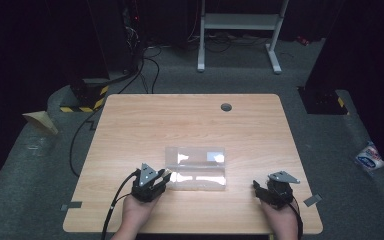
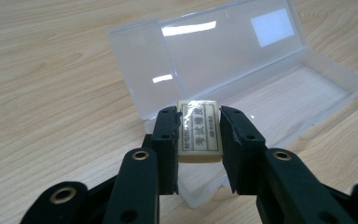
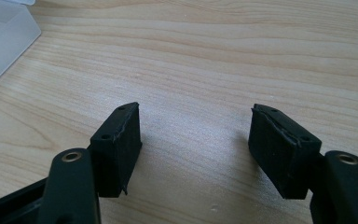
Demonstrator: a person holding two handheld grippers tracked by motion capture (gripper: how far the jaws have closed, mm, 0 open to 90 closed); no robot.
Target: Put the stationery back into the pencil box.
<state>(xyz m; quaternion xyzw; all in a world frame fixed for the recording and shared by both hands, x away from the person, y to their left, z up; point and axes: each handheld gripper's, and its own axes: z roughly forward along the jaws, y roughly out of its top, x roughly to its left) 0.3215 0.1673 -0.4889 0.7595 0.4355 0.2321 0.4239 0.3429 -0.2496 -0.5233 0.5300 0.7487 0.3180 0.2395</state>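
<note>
High view: light wood-grain tabletop (image 1: 190,120) with a round grey grommet (image 1: 226,107) near its far edge. A clear plastic case (image 1: 195,168) lies open at the near centre, lid folded back flat toward the far side, tray toward the person.

Left gripper (image 1: 161,179): held in the person's left hand (image 1: 136,210) at the near left of the tabletop, at the case's left end, grey three-cornered plate on top, black cable trailing off the near edge. Left gripper view: the fingers (image 2: 167,140) are closed on a small cream eraser (image 2: 199,131) with a printed label on its face, one finger pressed against each side. The eraser is held over the near end of the case tray (image 2: 279,102); whether it touches the tray floor cannot be told. The lid (image 2: 205,51) lies beyond, catching bright reflections.

Right gripper (image 1: 260,189): held in the person's right hand (image 1: 280,220) at the near right, well apart from the case. Right gripper view: fingers (image 3: 119,142) spread wide apart, nothing between them, over bare tabletop; a corner of the case (image 3: 4,37) shows at upper left.

Surroundings: dark carpeted floor; white stand frame (image 1: 240,30) beyond the tabletop; small grey tape tabs (image 1: 312,200) at the near corners.
</note>
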